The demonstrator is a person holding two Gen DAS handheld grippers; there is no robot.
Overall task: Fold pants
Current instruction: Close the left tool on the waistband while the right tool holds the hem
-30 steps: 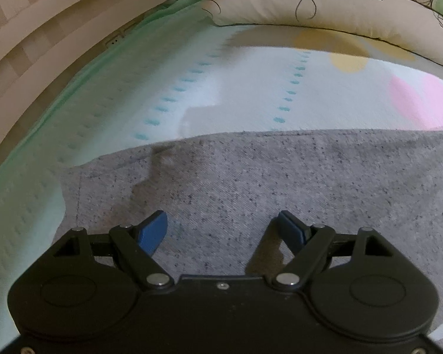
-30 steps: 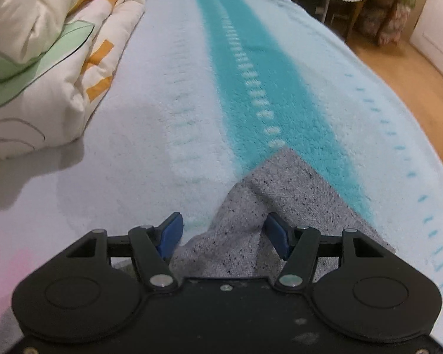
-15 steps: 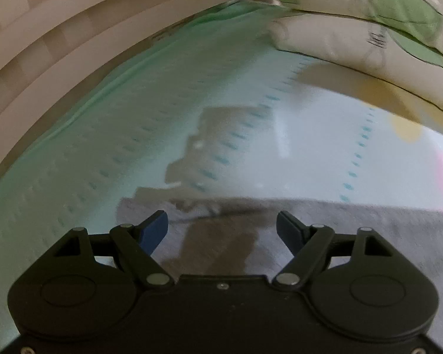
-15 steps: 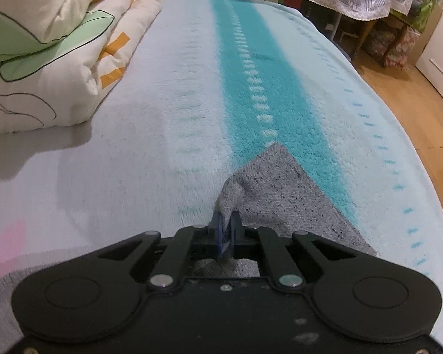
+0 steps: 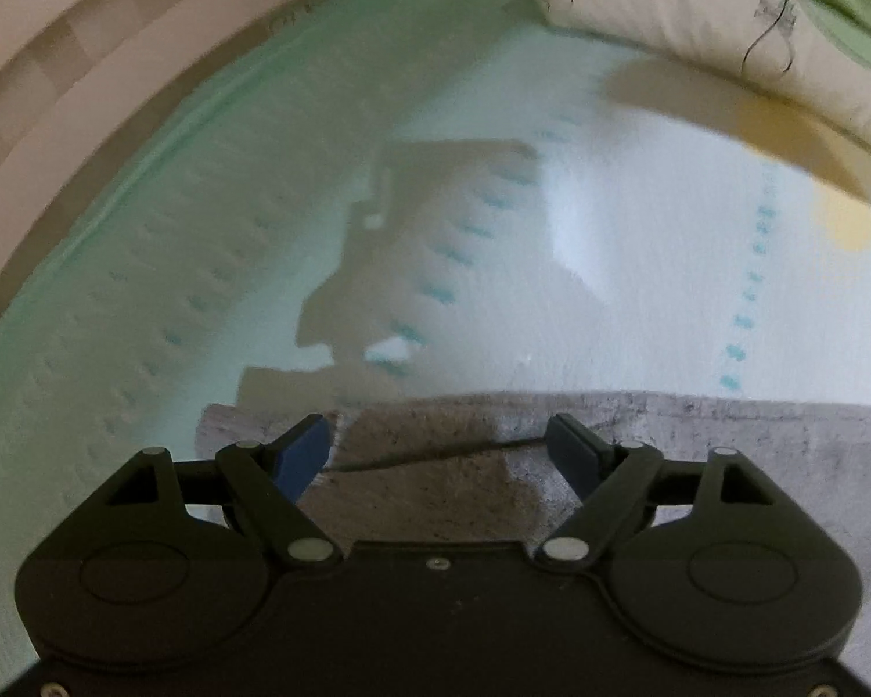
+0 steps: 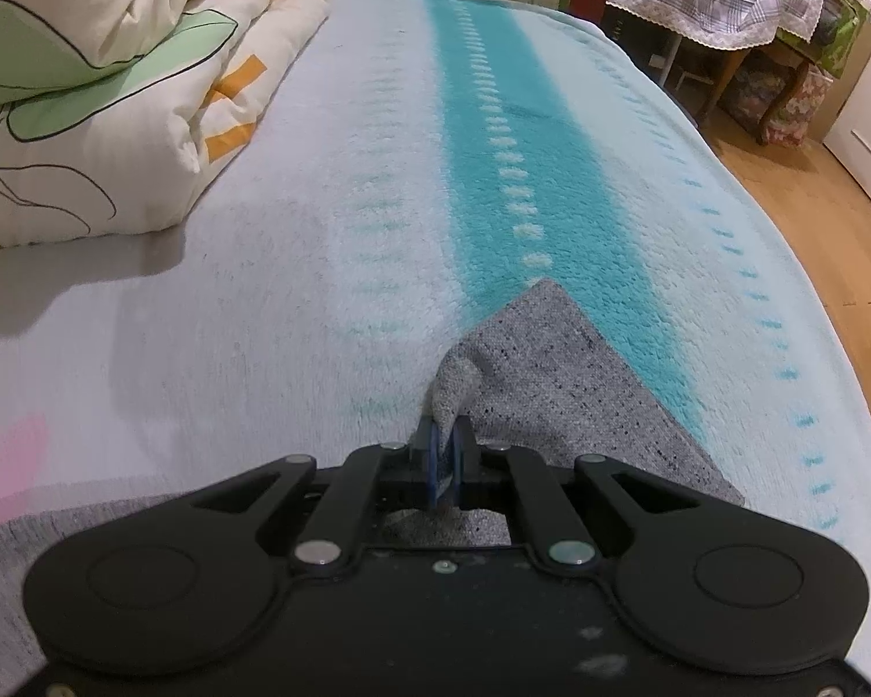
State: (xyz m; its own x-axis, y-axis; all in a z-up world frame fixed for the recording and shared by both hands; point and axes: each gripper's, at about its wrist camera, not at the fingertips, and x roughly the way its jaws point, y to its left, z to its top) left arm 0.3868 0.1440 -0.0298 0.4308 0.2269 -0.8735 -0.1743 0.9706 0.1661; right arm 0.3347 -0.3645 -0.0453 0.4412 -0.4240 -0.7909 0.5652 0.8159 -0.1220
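On the striped blanket point(image 6: 331, 302), grey pants point(image 6: 557, 360) pinched in right claw point(image 6: 446, 456).

Pants point(image 6: 557, 383) flat on the blanket point(image 6: 319, 244), quilt point(image 6: 104, 93) behind-left, floor point(image 6: 813, 186) to the right

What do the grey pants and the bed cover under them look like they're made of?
Grey pants: soft knit, probably cotton jersey; matte, heathered with dark flecks, bunching limply in the right claw. Bed cover: plush fleece or terry, judging by its fuzzy nap.
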